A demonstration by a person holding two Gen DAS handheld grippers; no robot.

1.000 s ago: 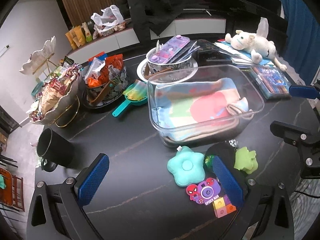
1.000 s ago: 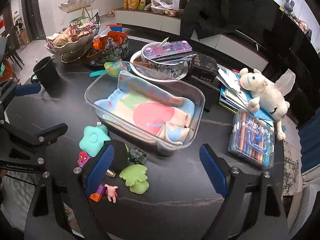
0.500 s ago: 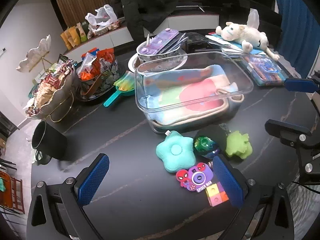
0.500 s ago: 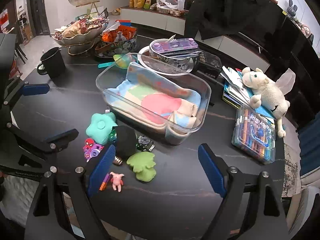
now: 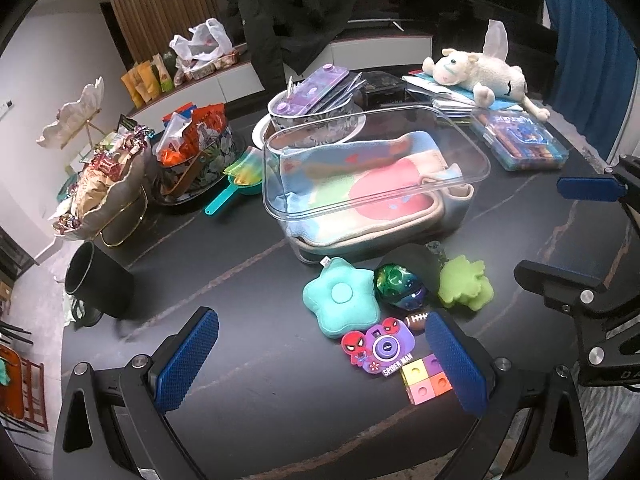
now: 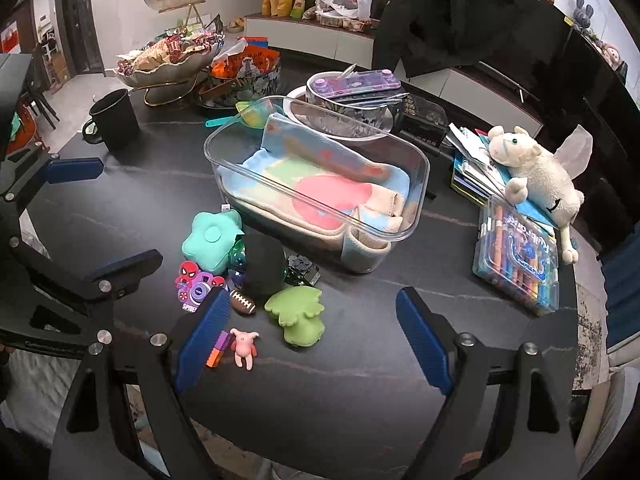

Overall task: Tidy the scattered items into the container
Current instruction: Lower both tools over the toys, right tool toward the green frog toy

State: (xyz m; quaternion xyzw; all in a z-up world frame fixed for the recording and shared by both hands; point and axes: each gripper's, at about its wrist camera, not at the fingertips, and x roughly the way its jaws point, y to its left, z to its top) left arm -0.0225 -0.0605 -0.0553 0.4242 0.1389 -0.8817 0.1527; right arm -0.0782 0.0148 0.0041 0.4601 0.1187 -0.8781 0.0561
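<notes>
Two handheld grippers hover over a dark table [image 5: 248, 264], holding nothing. The left gripper [image 5: 320, 360] and right gripper [image 6: 316, 340] both have their blue fingers spread wide. A clear container [image 5: 376, 172] lined with a pastel cloth [image 6: 320, 184] sits mid-table. Just in front of it lie small toys: a teal star cushion [image 5: 340, 304], a green frog-like toy [image 6: 298, 312], a Spider-Man camera [image 5: 380, 346], and what may be a dark cap [image 6: 262, 264].

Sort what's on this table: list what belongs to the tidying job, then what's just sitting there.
Job: clear container; teal star cushion; Spider-Man toy camera; toy football; green plush; pink figure; colour cubes.

Lying about: black mug; plush sheep; crayon case; snack bowl.
</notes>
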